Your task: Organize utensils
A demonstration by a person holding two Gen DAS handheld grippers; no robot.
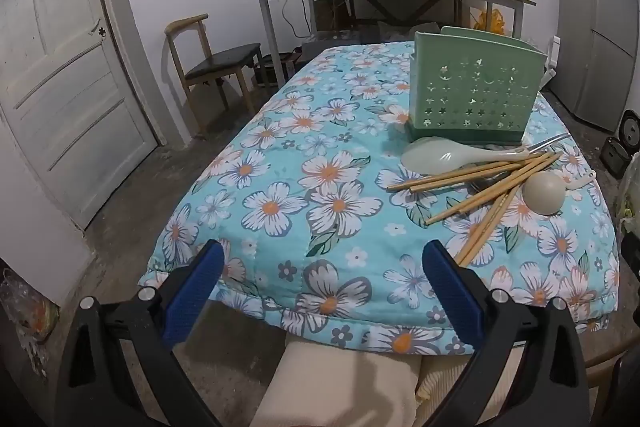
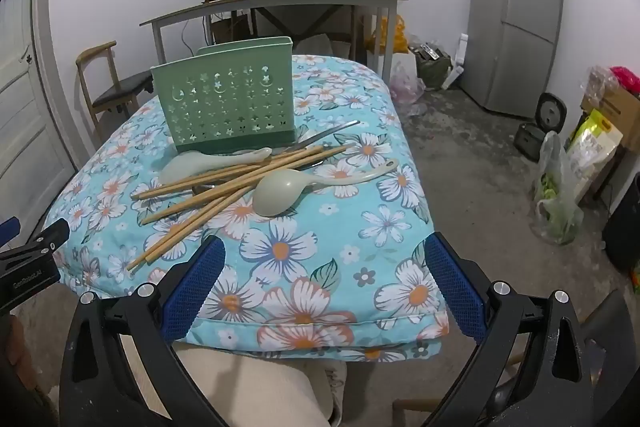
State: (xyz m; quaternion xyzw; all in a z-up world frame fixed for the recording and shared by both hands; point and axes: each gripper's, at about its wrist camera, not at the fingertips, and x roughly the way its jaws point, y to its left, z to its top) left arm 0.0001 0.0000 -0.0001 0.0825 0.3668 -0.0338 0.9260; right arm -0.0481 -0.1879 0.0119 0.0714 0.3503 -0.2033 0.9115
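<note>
Surface cover [image 2: 304,255]: turquoise, printed with white flowers, orange centres, dark green leaves.
Utensil holder [image 2: 228,107]: pale green, darker green base, star and moon cut-outs.
Chopsticks [image 2: 224,183]: light tan.
Ladle [image 2: 280,193]: greyish beige.
Rice paddle [image 2: 192,163]: pale mint.
Left hand-held gripper [image 1: 322,259] and right hand-held gripper [image 2: 324,255]: black frames, blue textured pads.
Fridge [image 2: 516,19]: silver-grey.

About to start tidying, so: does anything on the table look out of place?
Yes. The chopsticks, two pale spoons and some metal cutlery lie in a crisscrossed heap on the floral cloth, beside the green holder rather than inside.
</note>
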